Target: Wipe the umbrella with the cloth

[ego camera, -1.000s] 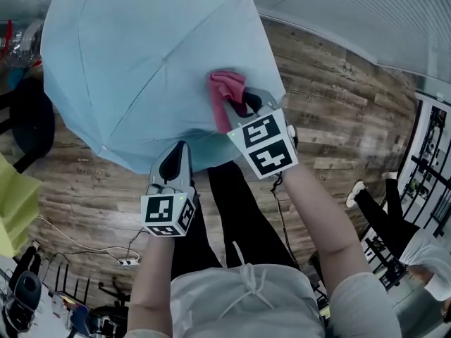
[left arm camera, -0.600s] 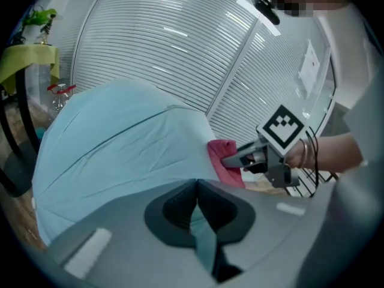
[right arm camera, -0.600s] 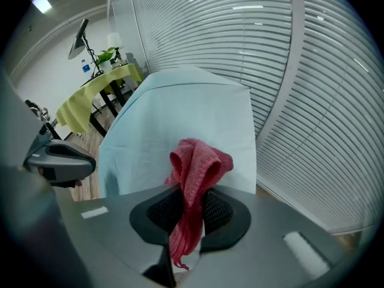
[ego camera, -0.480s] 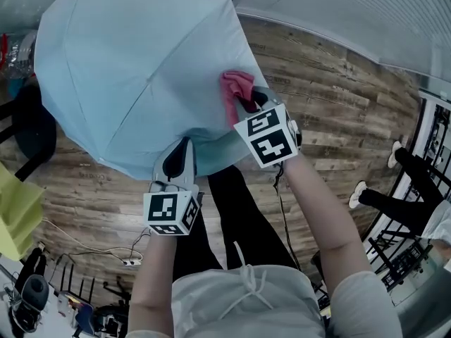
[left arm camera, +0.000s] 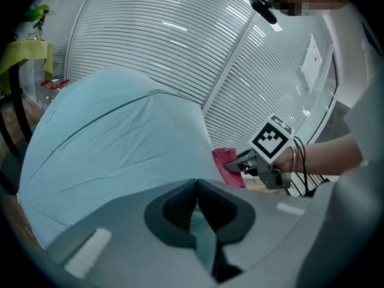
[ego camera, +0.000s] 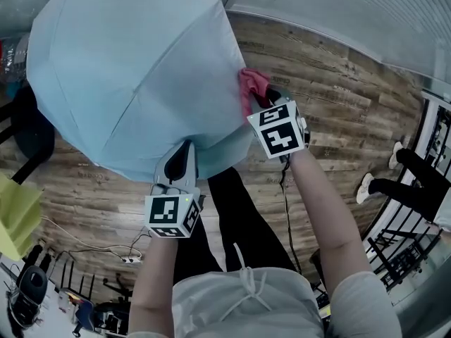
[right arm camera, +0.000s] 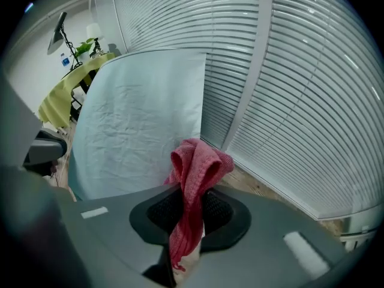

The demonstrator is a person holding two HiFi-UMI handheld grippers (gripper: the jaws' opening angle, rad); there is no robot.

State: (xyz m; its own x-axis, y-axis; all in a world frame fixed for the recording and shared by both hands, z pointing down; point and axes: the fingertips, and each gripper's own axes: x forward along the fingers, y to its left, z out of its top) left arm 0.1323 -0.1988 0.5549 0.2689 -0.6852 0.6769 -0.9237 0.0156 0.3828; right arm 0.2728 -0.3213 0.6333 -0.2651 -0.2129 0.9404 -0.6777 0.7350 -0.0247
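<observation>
An open pale blue umbrella (ego camera: 130, 69) fills the upper left of the head view, canopy up. My left gripper (ego camera: 180, 155) is shut on the umbrella's near hem, and a strip of the blue fabric (left arm camera: 201, 233) shows between its jaws. My right gripper (ego camera: 266, 103) is shut on a red cloth (ego camera: 251, 86), whose bunched end rests against the canopy's right edge. In the right gripper view the red cloth (right arm camera: 193, 179) sticks up from the jaws, in front of the umbrella (right arm camera: 141, 122).
A wooden plank floor (ego camera: 331, 104) lies below. White slatted blinds (ego camera: 366, 13) run along the upper right. A yellow-green cloth-covered table (ego camera: 14, 210) stands at the left, a black chair (ego camera: 32, 129) beside the umbrella, and a person's legs (ego camera: 409, 182) at the right edge.
The right gripper has slid the red cloth to the right across the canopy to its right edge. The umbrella has shifted a little to the left. The left gripper keeps its hold.
</observation>
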